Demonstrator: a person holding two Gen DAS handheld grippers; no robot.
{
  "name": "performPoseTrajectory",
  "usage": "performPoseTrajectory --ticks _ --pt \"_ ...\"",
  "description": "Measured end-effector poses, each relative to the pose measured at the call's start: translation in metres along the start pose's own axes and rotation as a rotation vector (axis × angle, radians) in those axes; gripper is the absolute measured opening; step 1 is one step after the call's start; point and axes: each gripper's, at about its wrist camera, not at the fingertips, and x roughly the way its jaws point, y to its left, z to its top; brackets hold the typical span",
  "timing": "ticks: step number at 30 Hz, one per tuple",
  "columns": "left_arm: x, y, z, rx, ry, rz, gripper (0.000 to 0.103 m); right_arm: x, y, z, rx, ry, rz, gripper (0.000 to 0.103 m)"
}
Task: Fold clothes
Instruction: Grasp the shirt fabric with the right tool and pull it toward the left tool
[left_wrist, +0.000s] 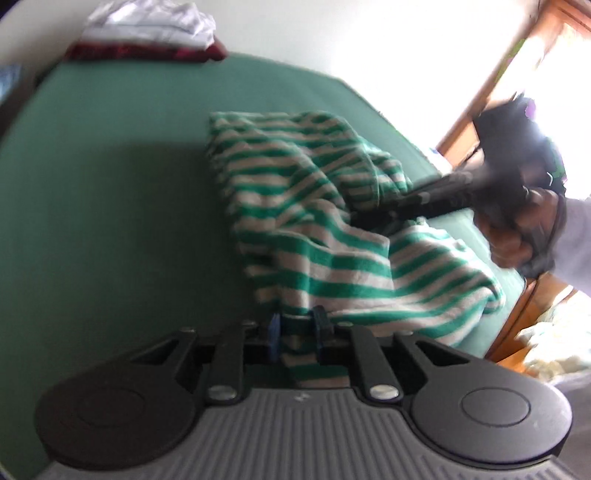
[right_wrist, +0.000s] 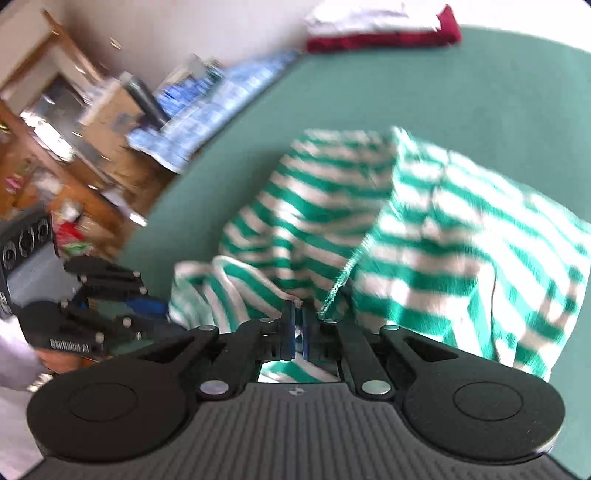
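I have a green-and-white striped knit garment (left_wrist: 332, 236) bunched up on the flat green surface (left_wrist: 110, 184) in front of me, and both of my tools are fastened to it. My left gripper (left_wrist: 297, 326) has its blue-padded fingers (left_wrist: 275, 328) pinched on an edge of the striped cloth, with a band of the fabric passing between them and running back under the tool's black linkage. My right gripper (right_wrist: 297, 326) is drawn nearly together, its blue pads (right_wrist: 290, 328) nipping a thin fold of the same cloth right at the tips, beside a stitched green hem that climbs up and away to the right. From my left camera I see my right hand (left_wrist: 517, 229), with a pale sleeve behind it, wrapped around the black handle of the right tool, whose long black fingers reach into the middle of the garment where it rumples into a ridge. From my right camera the left tool shows low at the left edge, just beside the garment's near corner, held over the edge of the green surface. The garment lies heaped rather than flat, one layer lapping over another, its right part spreading broad toward the edge of view. At the far end of the green surface sits a stack of folded clothes (right_wrist: 380, 29), white on top of dark red, well apart from the striped piece. Both views are blurred.
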Motion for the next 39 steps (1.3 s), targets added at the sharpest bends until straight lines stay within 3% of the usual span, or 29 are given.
performPoseTrajectory --ticks 4,6,8,9,11,14,17,22,26,27,29,31,32,33,35,37,39 --pt "-0.004 0.001 0.003 -0.001 -0.016 -0.002 0.027 -0.016 0.009 -0.005 0.013 -0.081 -0.025 0.011" --pt "-0.006 -0.007 0.002 0.028 -0.017 0.005 0.026 -0.034 0.023 -0.009 -0.06 -0.132 -0.021 0.027" --pt "-0.006 -0.013 0.0 0.037 -0.012 -0.007 0.026 -0.04 0.04 -0.01 -0.166 -0.124 0.027 0.032" --pt "-0.007 -0.015 -0.001 0.04 -0.008 -0.01 0.029 -0.036 0.048 -0.01 -0.207 -0.111 0.046 0.039" --pt "-0.01 -0.018 -0.004 0.045 0.001 -0.014 0.037 -0.018 0.06 -0.009 -0.267 -0.08 0.035 0.042" --pt "-0.014 -0.023 -0.01 0.054 0.014 -0.019 0.045 0.012 0.066 -0.006 -0.312 -0.032 0.052 0.039" --pt "-0.016 -0.024 -0.017 0.06 0.025 -0.013 0.05 0.019 0.064 0.0 -0.363 0.005 0.082 0.007" --pt "-0.018 -0.03 -0.026 0.091 0.036 0.013 0.04 0.024 0.058 0.022 -0.388 -0.043 0.083 0.007" --pt "-0.021 -0.037 -0.032 0.131 0.034 0.04 0.034 0.048 0.05 0.021 -0.392 -0.018 0.061 0.006" --pt "-0.022 -0.038 -0.034 0.14 0.034 0.047 0.03 0.044 0.048 0.02 -0.389 -0.048 0.061 0.006" --pt "-0.024 -0.042 -0.037 0.16 0.033 0.061 0.021 0.028 0.045 0.021 -0.338 -0.094 0.009 0.008" --pt "-0.026 -0.044 -0.04 0.173 0.028 0.072 0.017 -0.008 0.032 0.016 -0.246 -0.169 0.022 0.014" --pt "-0.027 -0.045 -0.041 0.172 0.023 0.076 0.015 -0.029 0.022 0.01 -0.188 -0.199 0.022 0.019" --pt "-0.026 -0.046 -0.042 0.173 0.02 0.081 0.015 -0.05 0.013 0.002 -0.13 -0.227 0.015 0.03" --pt "-0.022 -0.049 -0.041 0.181 0.021 0.093 0.014 -0.087 -0.007 -0.023 0.006 -0.27 -0.072 0.044" --pt "-0.02 -0.051 -0.041 0.193 0.024 0.103 0.014 -0.122 -0.025 -0.057 0.143 -0.292 -0.173 0.045" --pt "-0.02 -0.052 -0.039 0.207 0.034 0.096 0.017 -0.147 -0.034 -0.098 0.296 -0.308 -0.22 0.051"
